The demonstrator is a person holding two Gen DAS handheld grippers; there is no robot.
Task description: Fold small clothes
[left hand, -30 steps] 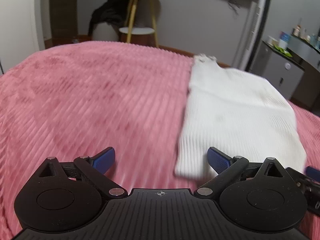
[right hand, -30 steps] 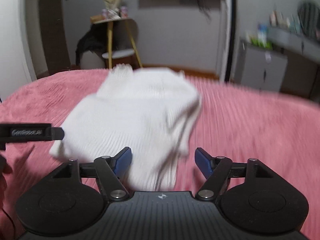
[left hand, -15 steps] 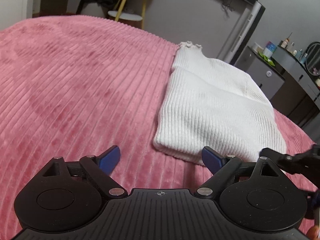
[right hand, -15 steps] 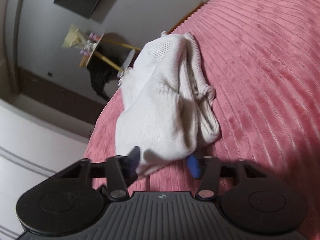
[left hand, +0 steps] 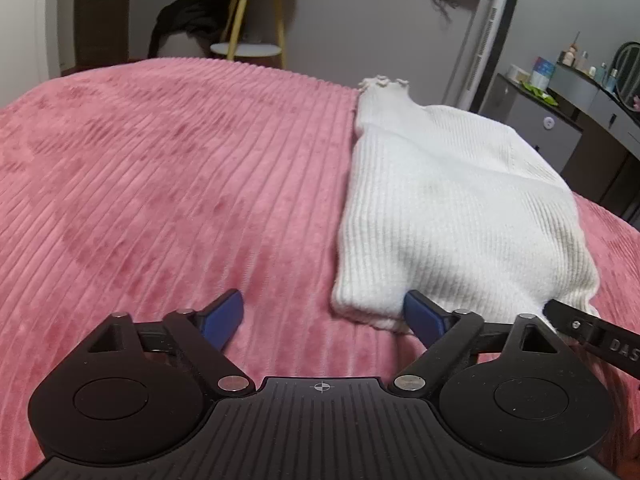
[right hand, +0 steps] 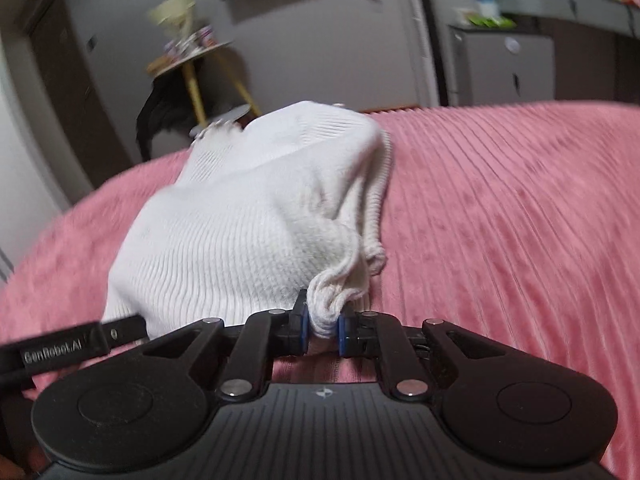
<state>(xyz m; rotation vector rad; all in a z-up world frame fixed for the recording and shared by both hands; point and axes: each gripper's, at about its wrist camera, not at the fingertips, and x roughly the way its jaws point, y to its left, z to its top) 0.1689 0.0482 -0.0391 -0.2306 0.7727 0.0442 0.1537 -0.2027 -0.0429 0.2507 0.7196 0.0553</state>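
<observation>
White ribbed knit sweater (left hand: 448, 216), folded lengthwise into a long narrow shape, lying on a pink corduroy-ribbed bedspread (left hand: 160, 184). Ruffled collar (left hand: 383, 82) at the far end, hem toward the cameras; long axis running straight away from both grippers, ribs of the knit following the same line.

Left gripper (left hand: 323, 314) spread wide, blue pads apart, holding nothing. Near-left corner of the hem just ahead of its right pad, touching or nearly so; bare bedspread between and ahead of the rest of the opening.

Right gripper (right hand: 322, 328) clamped on the near-right hem corner of the sweater (right hand: 248, 232), fabric bunched into pleats between the blue pads and lifted slightly off the cover.

Seen only from the left wrist: smooth, flat top layer, a diagonal seam or fold line across the far half, the tip of the right gripper at the sweater's right hem corner. Seen only from the right wrist: open right edge with loose stacked layers and a curled hem, plus the pinch itself. Blurred there.

Beyond the bed, a yellow-legged side table (left hand: 250, 12) with dark clothing (left hand: 184, 16) draped beside it.
</observation>
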